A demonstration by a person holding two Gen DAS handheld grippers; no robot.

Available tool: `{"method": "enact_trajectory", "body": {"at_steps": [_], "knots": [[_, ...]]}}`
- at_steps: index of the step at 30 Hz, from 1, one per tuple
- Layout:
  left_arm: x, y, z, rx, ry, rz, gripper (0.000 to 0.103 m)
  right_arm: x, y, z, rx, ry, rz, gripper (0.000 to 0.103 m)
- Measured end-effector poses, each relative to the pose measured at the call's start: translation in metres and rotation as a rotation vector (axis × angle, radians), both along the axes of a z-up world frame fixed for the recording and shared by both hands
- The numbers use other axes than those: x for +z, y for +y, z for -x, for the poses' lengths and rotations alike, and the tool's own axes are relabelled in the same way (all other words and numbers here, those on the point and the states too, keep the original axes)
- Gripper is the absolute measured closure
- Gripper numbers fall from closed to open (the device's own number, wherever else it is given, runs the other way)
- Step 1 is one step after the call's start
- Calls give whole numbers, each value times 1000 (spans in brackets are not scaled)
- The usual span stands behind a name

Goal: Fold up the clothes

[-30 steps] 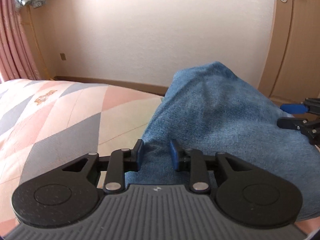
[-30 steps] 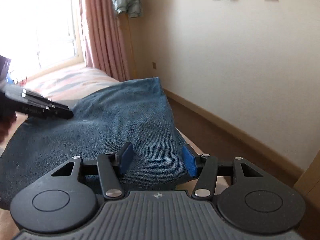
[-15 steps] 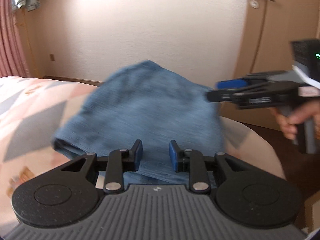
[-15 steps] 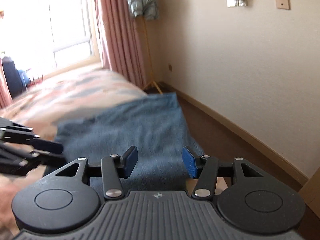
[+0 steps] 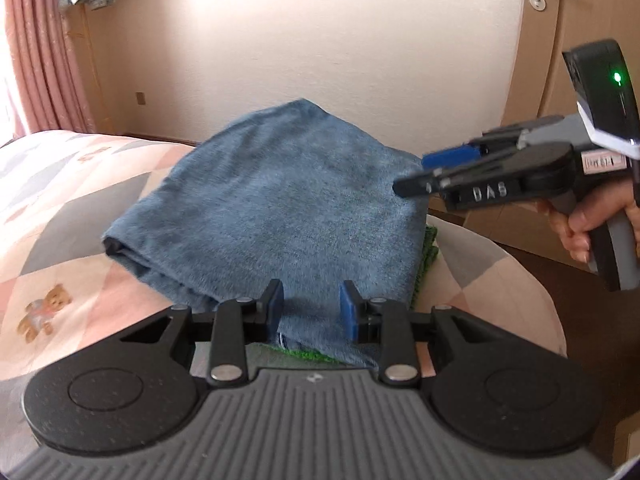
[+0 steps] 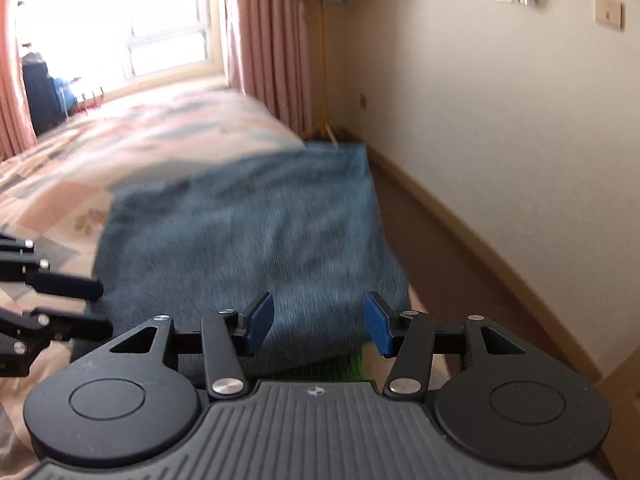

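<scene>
A folded blue towel (image 5: 280,208) lies on the bed, on top of a green cloth (image 5: 429,248) that peeks out at its right and near edges. My left gripper (image 5: 311,312) hovers open at the towel's near edge with nothing pinched. A hand holds my right gripper (image 5: 424,174) at the towel's right side, fingertips pointing at it. In the right wrist view the towel (image 6: 248,240) is blurred; my right gripper (image 6: 318,322) stands open just short of its near edge, over a sliver of the green cloth (image 6: 354,364). The left gripper (image 6: 96,306) reaches in from the left.
The bed (image 5: 60,220) has a pink and grey patchwork cover with a teddy print. A strip of brown floor (image 6: 440,260) runs between bed and wall. A wooden door (image 5: 580,40) stands at the right, pink curtains (image 6: 272,40) by the window.
Both grippers have drawn back from the towel. The towel, bulging high and close a second ago, now lies flat and folded, with green cloth showing under it.
</scene>
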State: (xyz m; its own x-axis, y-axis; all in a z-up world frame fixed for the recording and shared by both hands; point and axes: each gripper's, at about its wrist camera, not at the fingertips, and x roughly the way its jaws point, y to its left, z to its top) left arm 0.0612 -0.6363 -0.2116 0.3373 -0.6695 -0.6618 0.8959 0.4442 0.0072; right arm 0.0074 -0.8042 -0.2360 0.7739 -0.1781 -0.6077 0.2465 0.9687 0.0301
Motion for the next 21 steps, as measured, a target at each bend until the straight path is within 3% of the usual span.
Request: {"method": "enact_trajectory", "body": {"at_steps": [2, 6, 8, 13, 18, 19, 21], "knots": [[-6, -1, 7, -9, 4, -5, 78, 0, -1, 1, 10, -14, 0, 52], [-24, -5, 13, 25, 10, -23, 74, -28, -2, -5, 22, 65, 32, 52], [-29, -4, 14, 45, 10, -30, 73, -24, -5, -6, 27, 70, 14, 51], [1, 8, 6, 86, -7, 10, 74, 8, -16, -8, 37, 28, -26, 52], [33, 19, -37, 199, -51, 71, 74, 35, -42, -50, 41, -63, -29, 52], [37, 19, -49, 225, -63, 78, 74, 37, -46, -62, 51, -78, -18, 53], [37, 14, -73, 273, -84, 92, 77, 38, -54, -91, 63, -94, 7, 67]]}}
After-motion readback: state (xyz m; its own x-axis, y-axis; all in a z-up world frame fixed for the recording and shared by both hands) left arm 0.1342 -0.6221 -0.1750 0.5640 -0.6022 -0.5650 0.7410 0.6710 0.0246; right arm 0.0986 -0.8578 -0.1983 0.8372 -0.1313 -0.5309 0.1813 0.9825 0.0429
